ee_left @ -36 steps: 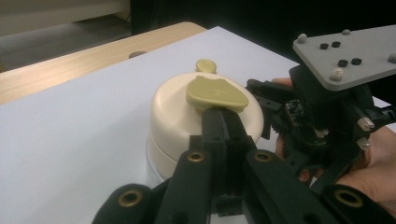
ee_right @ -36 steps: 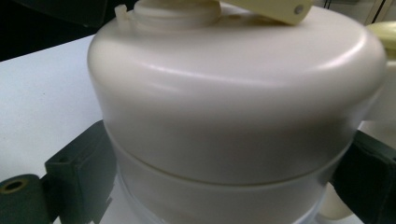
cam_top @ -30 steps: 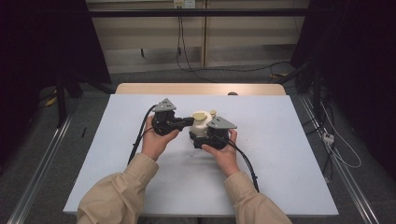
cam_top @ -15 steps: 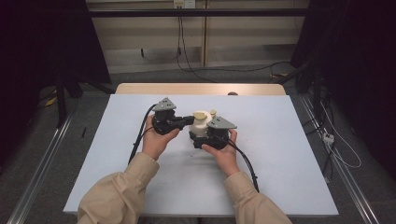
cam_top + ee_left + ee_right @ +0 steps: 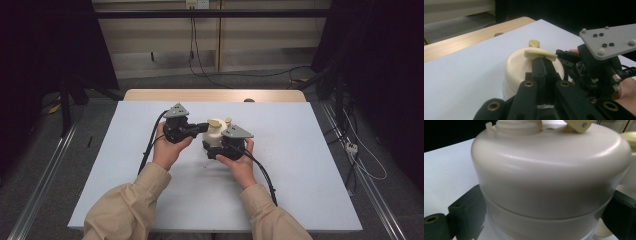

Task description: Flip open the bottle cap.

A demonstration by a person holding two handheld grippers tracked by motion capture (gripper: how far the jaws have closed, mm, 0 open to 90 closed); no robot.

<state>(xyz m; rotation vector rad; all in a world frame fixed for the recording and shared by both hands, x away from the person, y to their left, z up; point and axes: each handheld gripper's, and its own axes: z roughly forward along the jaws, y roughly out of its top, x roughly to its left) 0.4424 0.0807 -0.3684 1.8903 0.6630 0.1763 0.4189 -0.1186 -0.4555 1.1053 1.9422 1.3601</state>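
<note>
Nothing moved; right tool (image 5: 216,145) clamps jar (image 5: 549,177).

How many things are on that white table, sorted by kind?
Cream container: 1
Claws, the left claw and the right claw, each with a grey plate and a cable: 2
Hands holding them, the left hand and the right hand: 2
Total: 5
</note>
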